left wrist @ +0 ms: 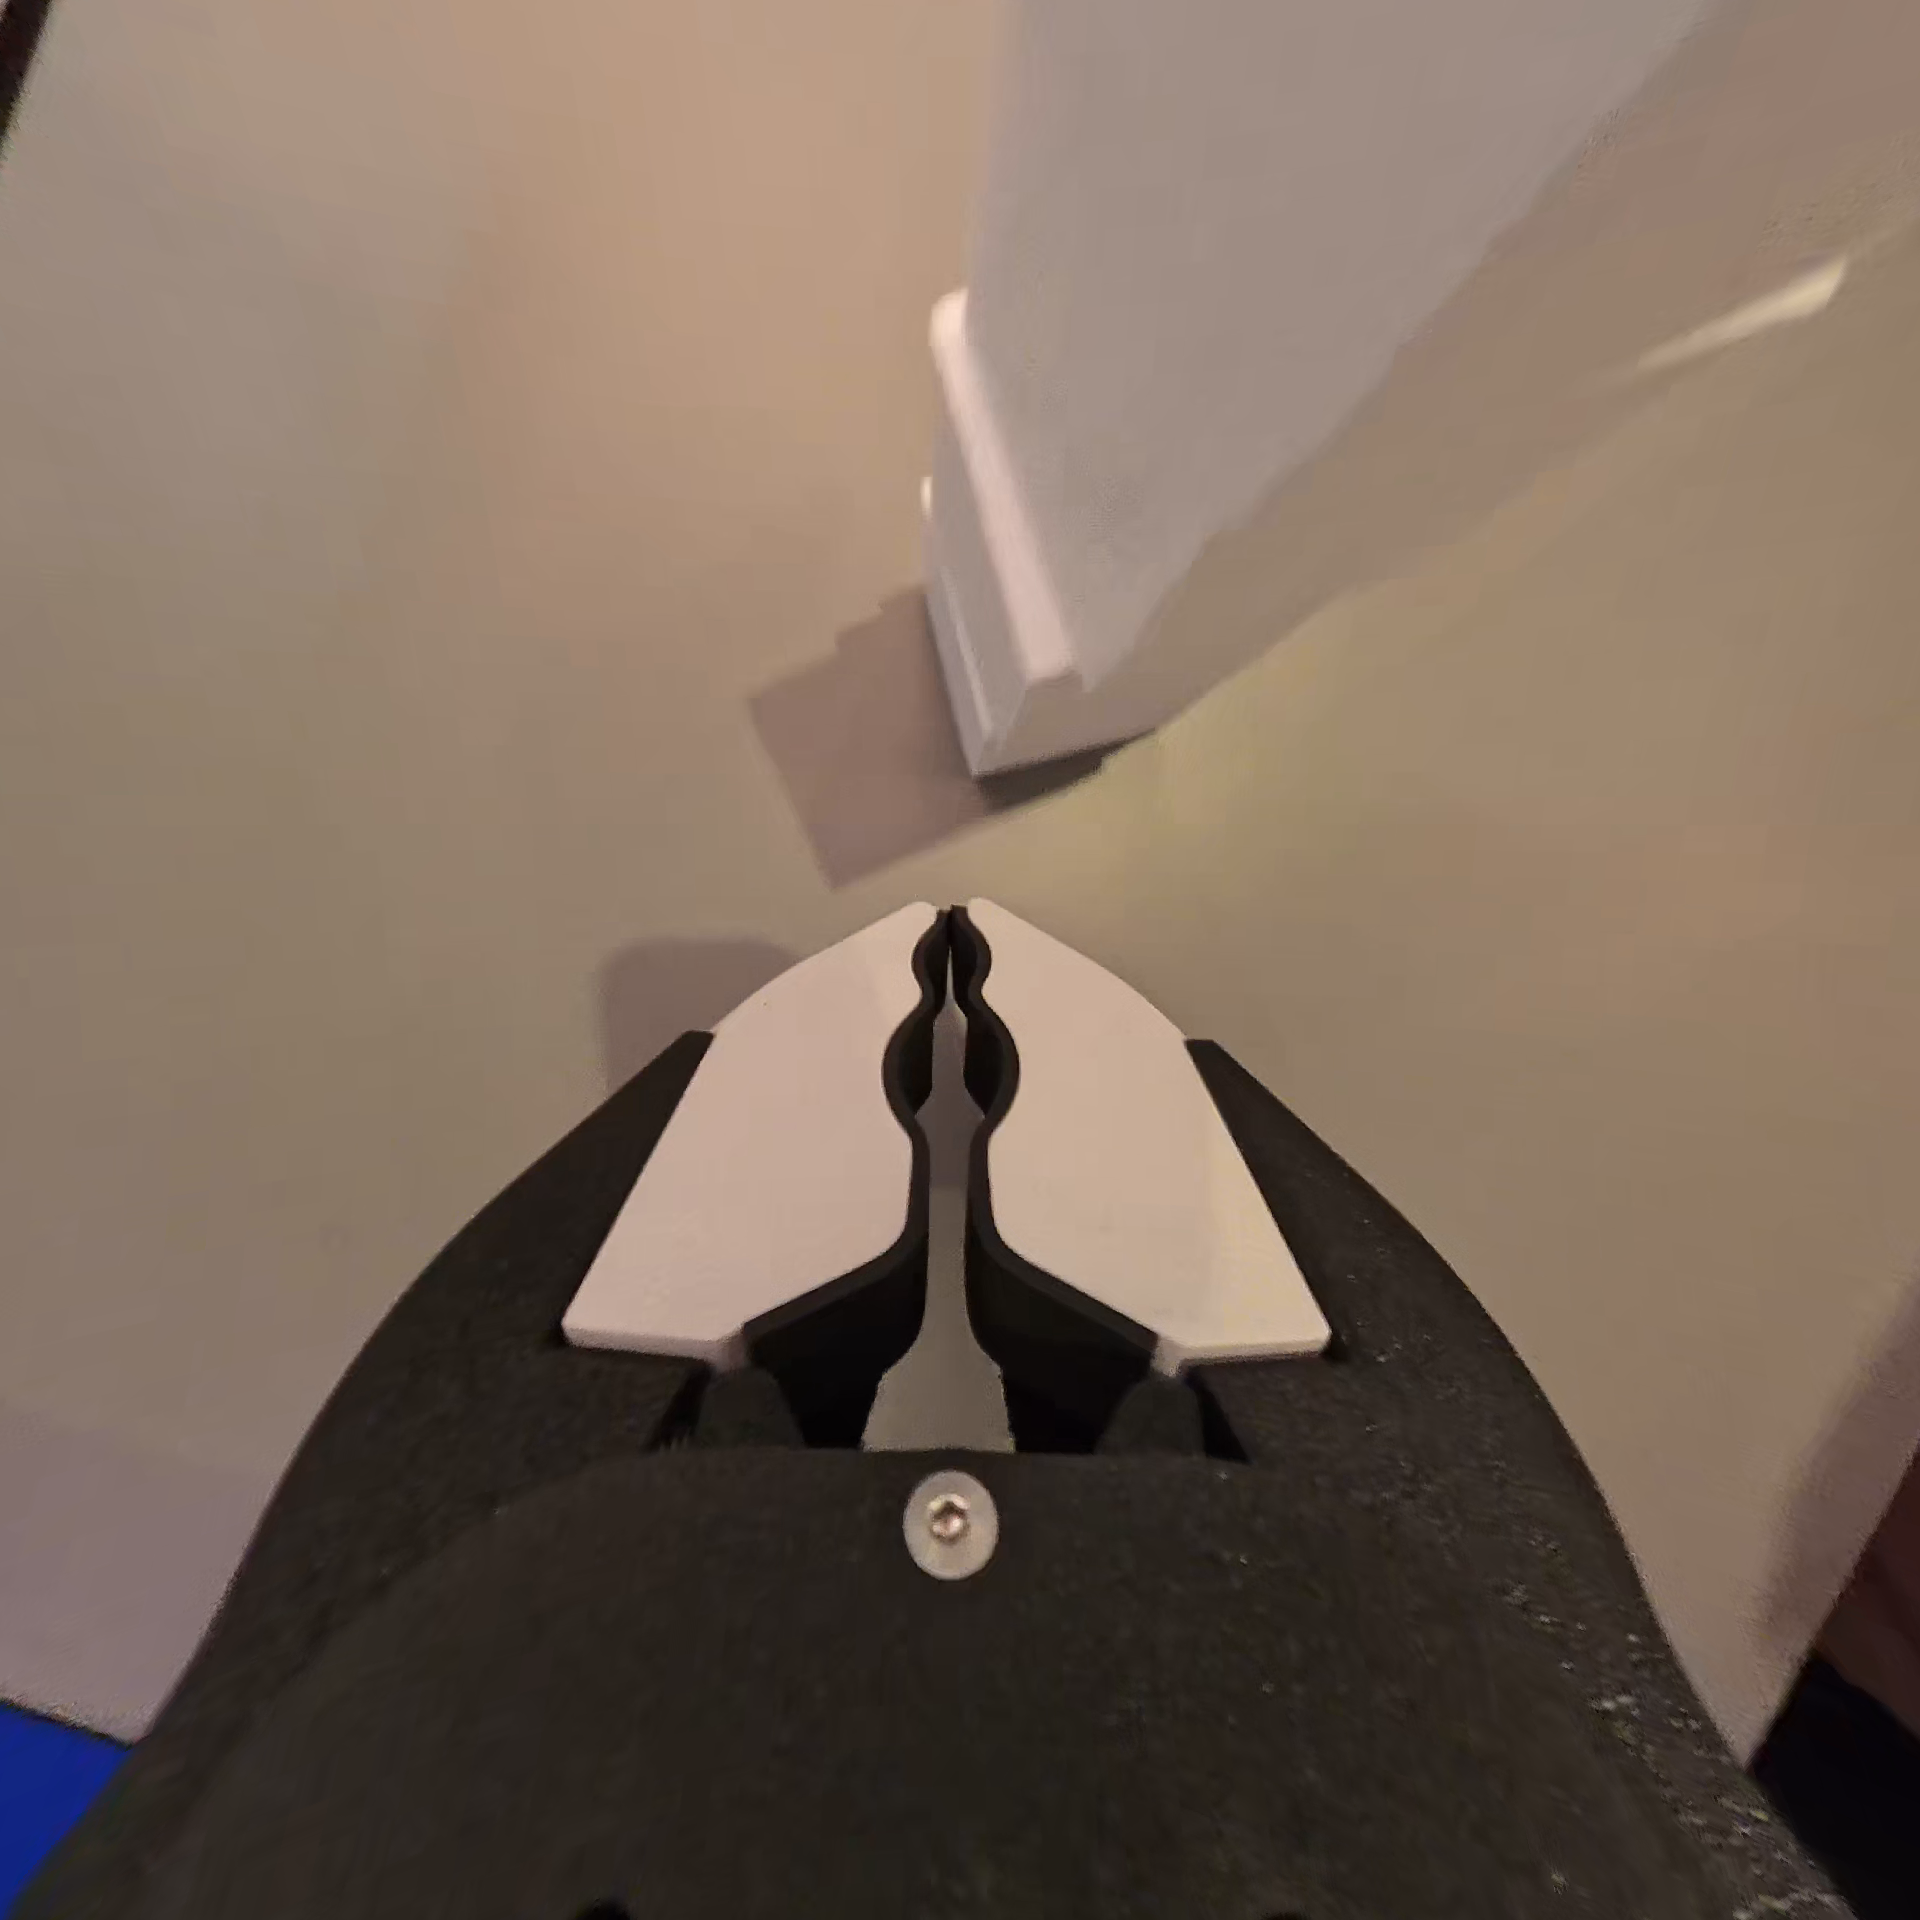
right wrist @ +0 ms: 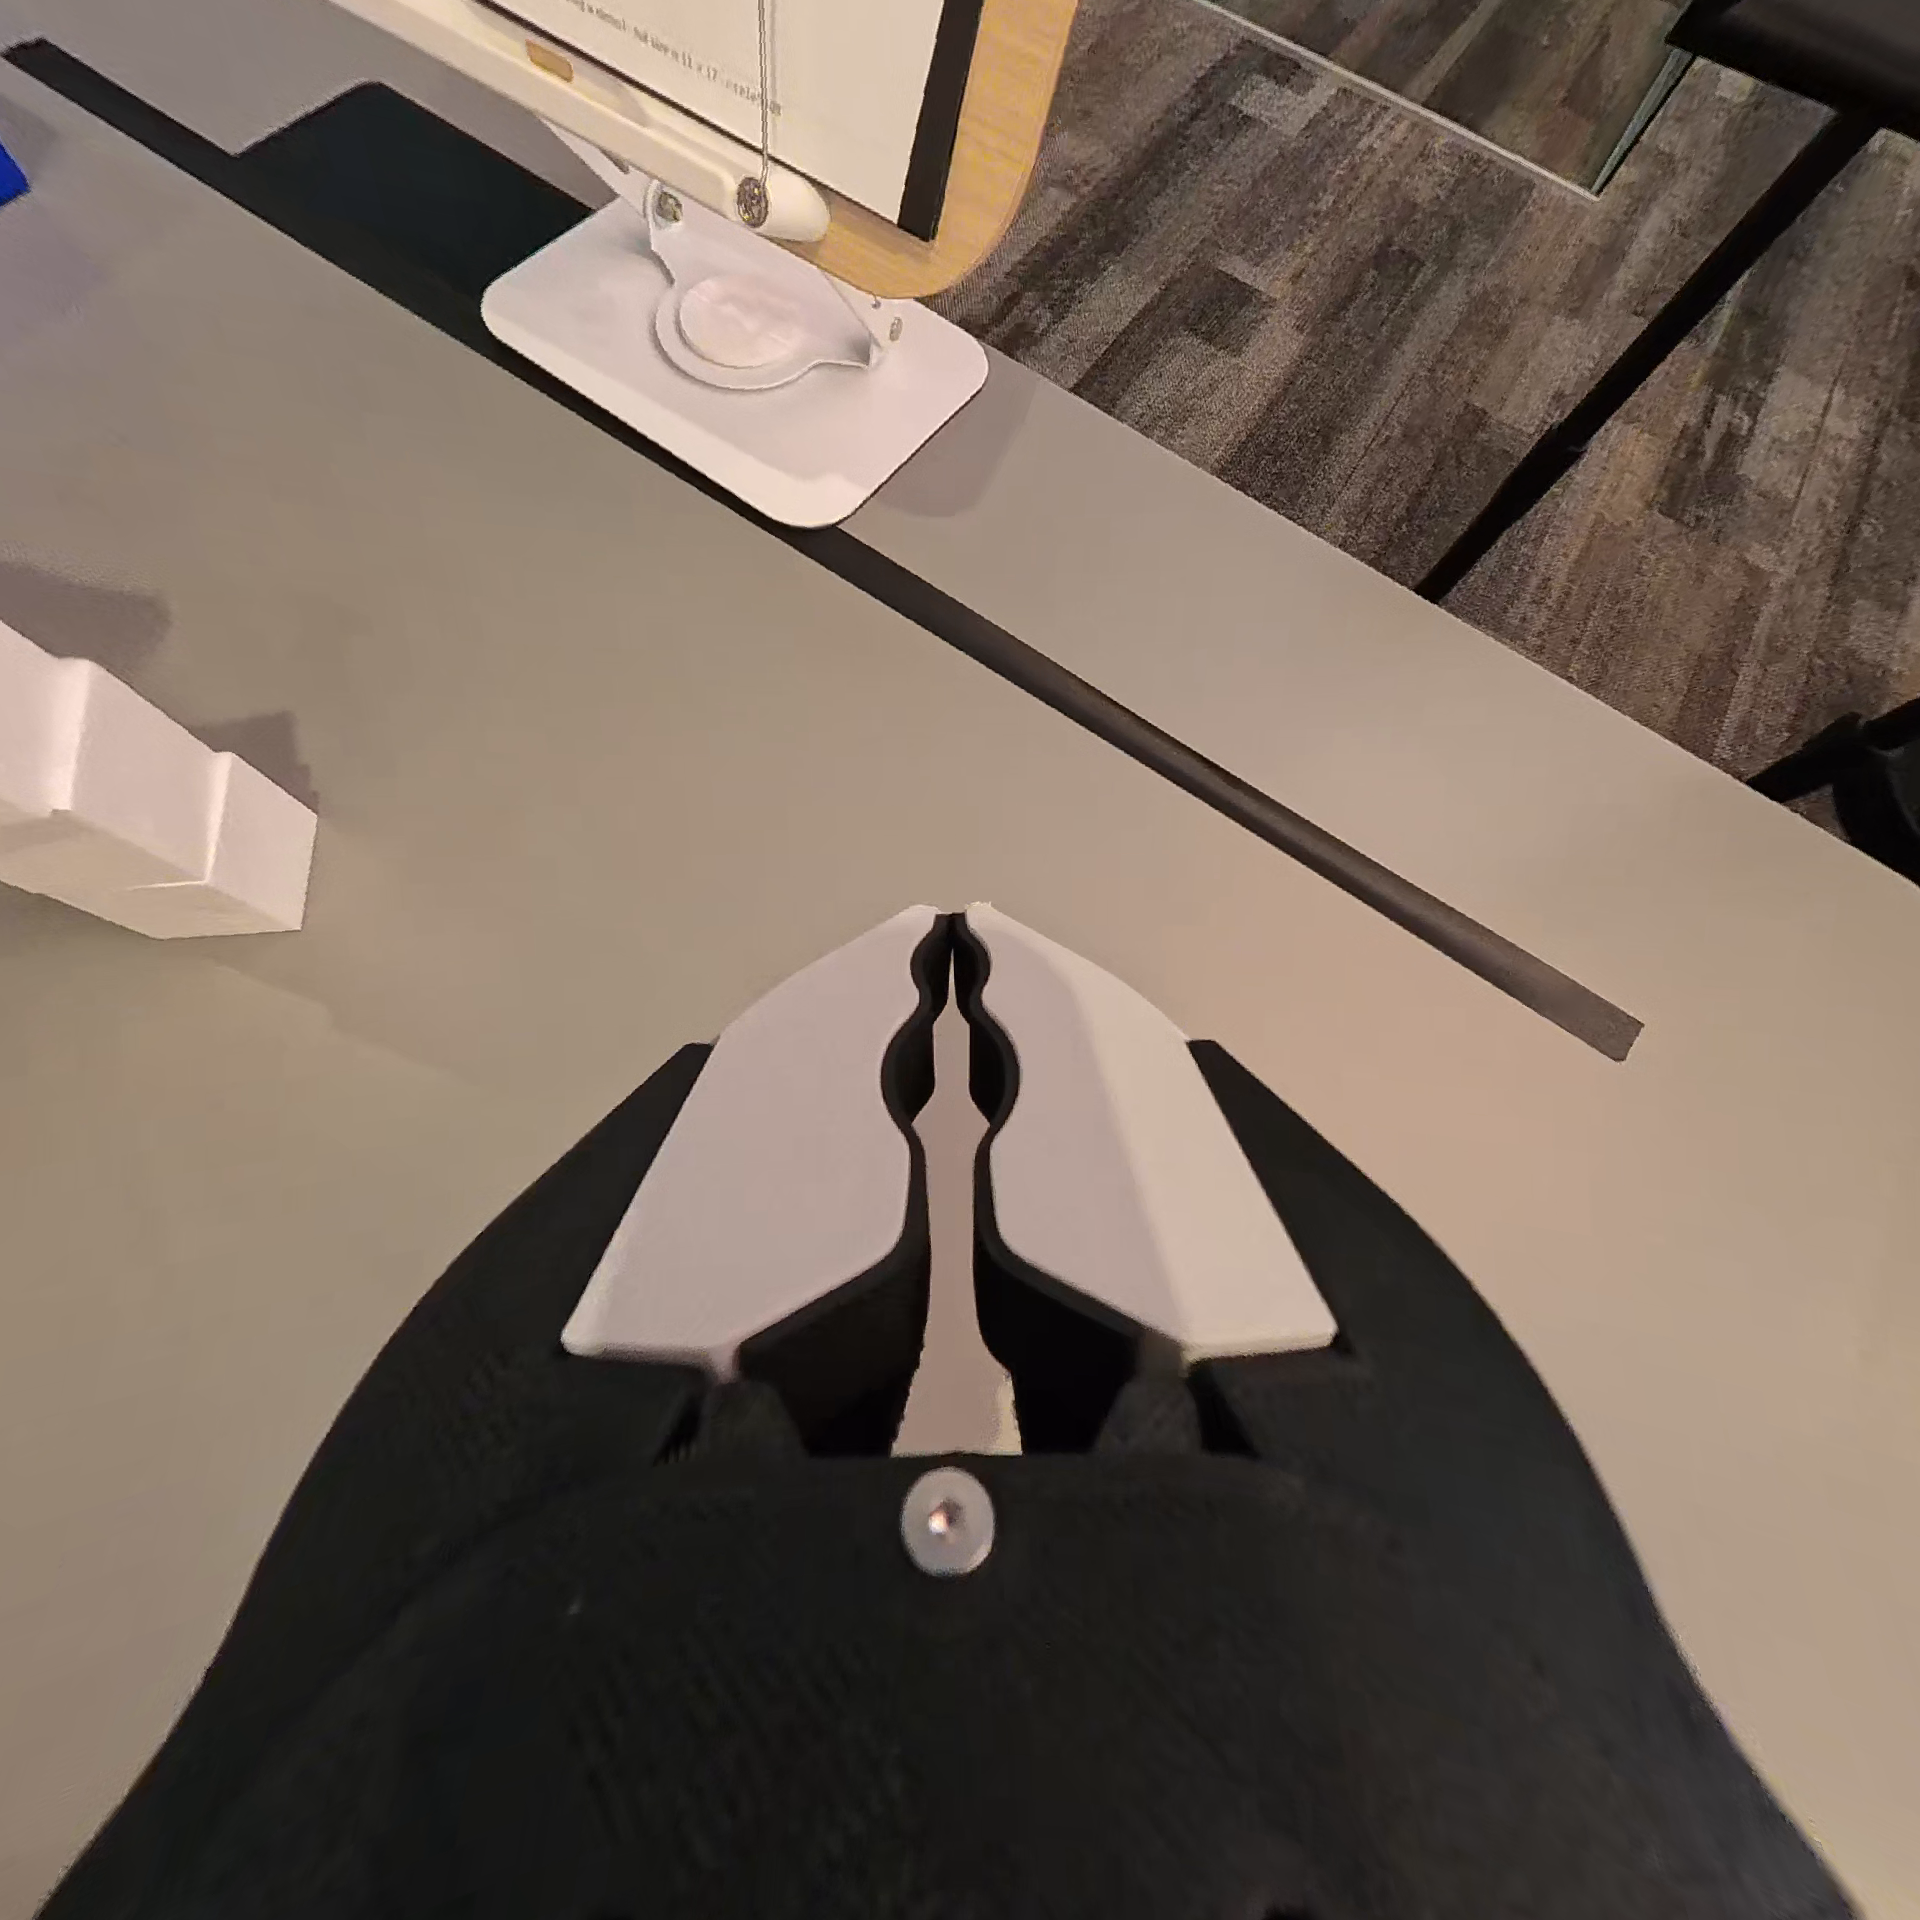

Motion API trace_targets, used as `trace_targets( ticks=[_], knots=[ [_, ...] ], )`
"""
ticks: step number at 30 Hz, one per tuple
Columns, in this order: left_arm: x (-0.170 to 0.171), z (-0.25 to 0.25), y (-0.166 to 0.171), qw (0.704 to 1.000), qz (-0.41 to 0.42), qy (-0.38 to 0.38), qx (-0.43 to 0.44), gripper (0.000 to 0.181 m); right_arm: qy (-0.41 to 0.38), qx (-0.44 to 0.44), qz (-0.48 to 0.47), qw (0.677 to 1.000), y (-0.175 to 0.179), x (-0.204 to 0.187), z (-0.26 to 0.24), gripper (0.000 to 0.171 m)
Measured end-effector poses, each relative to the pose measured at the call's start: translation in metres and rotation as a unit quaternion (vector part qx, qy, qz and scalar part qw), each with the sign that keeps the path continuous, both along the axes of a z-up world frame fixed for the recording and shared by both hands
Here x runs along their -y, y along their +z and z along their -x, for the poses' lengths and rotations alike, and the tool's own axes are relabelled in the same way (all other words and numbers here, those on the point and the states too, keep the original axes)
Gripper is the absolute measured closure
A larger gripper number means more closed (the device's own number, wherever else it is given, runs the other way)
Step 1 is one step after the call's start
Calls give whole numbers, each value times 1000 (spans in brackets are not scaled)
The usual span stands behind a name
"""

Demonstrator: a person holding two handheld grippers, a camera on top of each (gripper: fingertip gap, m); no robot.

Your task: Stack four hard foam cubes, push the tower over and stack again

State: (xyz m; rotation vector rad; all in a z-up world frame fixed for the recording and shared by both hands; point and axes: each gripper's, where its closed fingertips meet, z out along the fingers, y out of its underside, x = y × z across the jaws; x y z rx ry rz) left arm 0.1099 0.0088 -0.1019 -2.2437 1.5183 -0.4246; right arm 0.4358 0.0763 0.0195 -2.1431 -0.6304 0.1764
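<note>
A white stack of hard foam cubes [left wrist: 1143,416] stands on the grey table [left wrist: 416,623], its cubes slightly offset so the edges step. In the left wrist view it rises from just ahead of my left gripper [left wrist: 953,912] toward the upper right. My left gripper is shut and empty, a short way in front of the stack's base. In the right wrist view the stack [right wrist: 135,821] shows at the left edge. My right gripper [right wrist: 956,914] is shut and empty, well to the right of the stack, over the table [right wrist: 623,727].
A white monitor stand base [right wrist: 810,436] sits at the table's far edge, under a screen with a wooden frame [right wrist: 997,156]. A dark strip [right wrist: 1247,800] runs along the table. Beyond is dark wood-pattern floor [right wrist: 1455,312]. A blue object [left wrist: 52,1787] lies at the lower left. The grippers' ends are close to 35 cm from one another.
</note>
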Motion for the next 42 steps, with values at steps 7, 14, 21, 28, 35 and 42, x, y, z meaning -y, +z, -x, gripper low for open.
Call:
trace_targets(
  ticks=[7, 14, 21, 28, 35, 42],
  knots=[
    [11, -88, 41, 987, -134, -44, 75, 181, 19, 3, 2, 1000, 1, -1, 12, 170],
    [3, -78, 63, 981, -138, -5, 139, 181, 8, -5, -5, 1000, 5, 2, 1, 170],
    [-13, -63, 56, 977, -113, 25, 177, 156, -7, -36, -7, 999, 5, 9, -24, 170],
    [-8, -68, 23, 984, -130, -11, 124, 112, 9, -17, 6, 1000, -11, 13, -37, 155],
    [-4, -72, -7, 990, -111, -23, 89, 111, 7, -33, -3, 999, -6, 14, -42, 153],
    [-7, -67, -25, 992, -121, -13, 39, 124, 9, -36, 1, 999, -8, 16, -43, 153]
  ],
)
